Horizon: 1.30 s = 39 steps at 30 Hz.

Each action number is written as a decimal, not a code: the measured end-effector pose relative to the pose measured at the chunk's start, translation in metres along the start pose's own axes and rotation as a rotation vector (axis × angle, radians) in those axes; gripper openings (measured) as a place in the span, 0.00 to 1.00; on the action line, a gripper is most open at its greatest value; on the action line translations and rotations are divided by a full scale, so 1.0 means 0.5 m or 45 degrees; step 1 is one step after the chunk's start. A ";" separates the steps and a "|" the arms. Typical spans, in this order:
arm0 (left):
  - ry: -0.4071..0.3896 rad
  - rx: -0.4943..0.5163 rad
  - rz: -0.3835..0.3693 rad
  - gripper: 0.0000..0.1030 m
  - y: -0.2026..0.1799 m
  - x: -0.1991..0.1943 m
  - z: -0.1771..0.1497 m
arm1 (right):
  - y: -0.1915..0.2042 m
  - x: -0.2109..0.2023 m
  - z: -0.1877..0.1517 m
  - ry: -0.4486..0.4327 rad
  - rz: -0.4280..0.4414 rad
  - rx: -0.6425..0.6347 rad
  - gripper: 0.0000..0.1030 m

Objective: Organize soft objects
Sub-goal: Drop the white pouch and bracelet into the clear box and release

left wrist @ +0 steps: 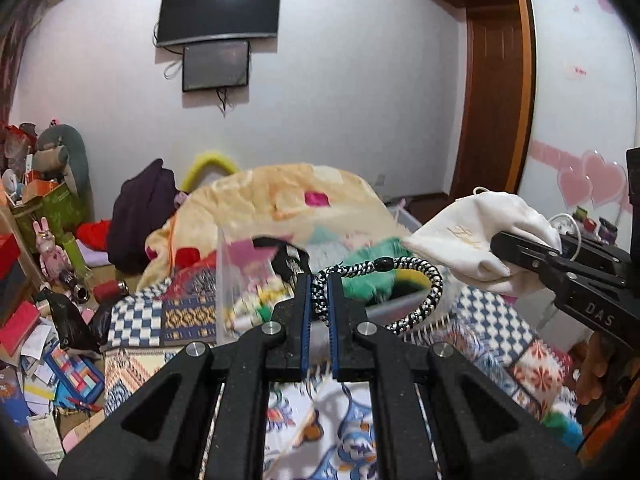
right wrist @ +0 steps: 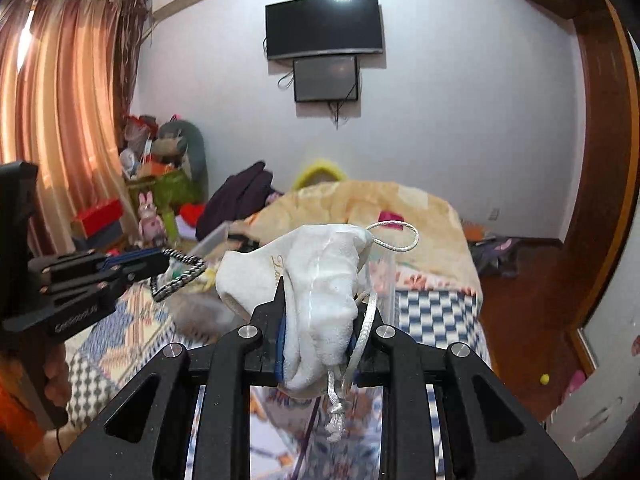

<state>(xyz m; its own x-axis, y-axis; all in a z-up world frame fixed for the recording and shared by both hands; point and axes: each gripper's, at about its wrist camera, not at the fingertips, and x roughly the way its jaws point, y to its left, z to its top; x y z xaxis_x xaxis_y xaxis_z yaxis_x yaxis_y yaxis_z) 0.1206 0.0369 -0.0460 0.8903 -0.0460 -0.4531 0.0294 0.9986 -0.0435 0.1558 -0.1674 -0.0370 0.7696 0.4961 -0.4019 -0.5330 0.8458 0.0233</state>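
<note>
My left gripper (left wrist: 319, 284) is shut on a black-and-white braided cord loop (left wrist: 416, 276) with a black bead, held above the bed; the gripper also shows at the left of the right wrist view (right wrist: 162, 262), with the cord (right wrist: 180, 276). My right gripper (right wrist: 318, 292) is shut on a white drawstring pouch (right wrist: 320, 280) with gold lettering and a silver cord, held in the air; the gripper also shows at the right of the left wrist view (left wrist: 496, 242) with the pouch (left wrist: 472, 236). A clear plastic bin (left wrist: 240, 280) holding colourful soft items lies below both grippers.
A bed with a patterned quilt (left wrist: 492, 320) and a heaped peach blanket (left wrist: 288, 196) fills the middle. Cluttered boxes, toys and papers (left wrist: 48, 280) crowd the floor at left. A dark garment (left wrist: 140, 216) lies behind. A wall TV (right wrist: 322, 26), curtains (right wrist: 60, 92) and a wooden door frame (right wrist: 600, 160) surround.
</note>
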 end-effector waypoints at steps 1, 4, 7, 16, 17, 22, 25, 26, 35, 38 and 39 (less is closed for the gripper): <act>-0.010 -0.009 0.005 0.07 0.003 0.003 0.006 | -0.001 0.004 0.004 -0.008 -0.004 0.003 0.20; -0.021 -0.037 0.023 0.07 0.012 0.023 0.019 | 0.000 0.022 0.015 -0.017 -0.019 0.004 0.20; -0.002 -0.075 0.037 0.07 0.026 0.056 0.025 | 0.003 0.049 0.019 -0.005 -0.029 -0.004 0.20; 0.122 -0.100 0.096 0.07 0.044 0.161 -0.001 | 0.012 0.128 -0.002 0.097 -0.017 -0.020 0.20; 0.132 -0.100 0.102 0.07 0.045 0.170 -0.005 | 0.013 0.136 -0.006 0.110 -0.019 -0.023 0.20; 0.176 -0.110 0.079 0.07 0.047 0.201 -0.020 | 0.009 0.165 -0.018 0.169 -0.013 -0.028 0.23; 0.195 -0.119 0.071 0.07 0.046 0.209 -0.027 | 0.008 0.177 -0.018 0.203 -0.009 -0.020 0.27; 0.197 -0.118 0.067 0.08 0.043 0.210 -0.027 | 0.007 0.177 -0.018 0.214 -0.001 -0.019 0.33; 0.165 -0.105 0.044 0.38 0.031 0.158 -0.029 | 0.005 0.136 -0.019 0.208 -0.038 -0.037 0.73; 0.138 -0.101 0.026 0.39 0.027 0.124 -0.022 | 0.001 0.107 -0.012 0.179 -0.013 -0.007 0.73; 0.123 -0.097 0.021 0.39 0.025 0.107 -0.018 | 0.001 0.095 -0.008 0.166 -0.009 -0.006 0.73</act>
<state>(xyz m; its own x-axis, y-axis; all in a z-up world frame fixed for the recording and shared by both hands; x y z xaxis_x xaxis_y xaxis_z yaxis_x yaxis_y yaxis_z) 0.1645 0.0469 -0.0790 0.8422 -0.0354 -0.5380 -0.0228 0.9946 -0.1011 0.1908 -0.1440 -0.0598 0.7214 0.4603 -0.5174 -0.5298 0.8480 0.0156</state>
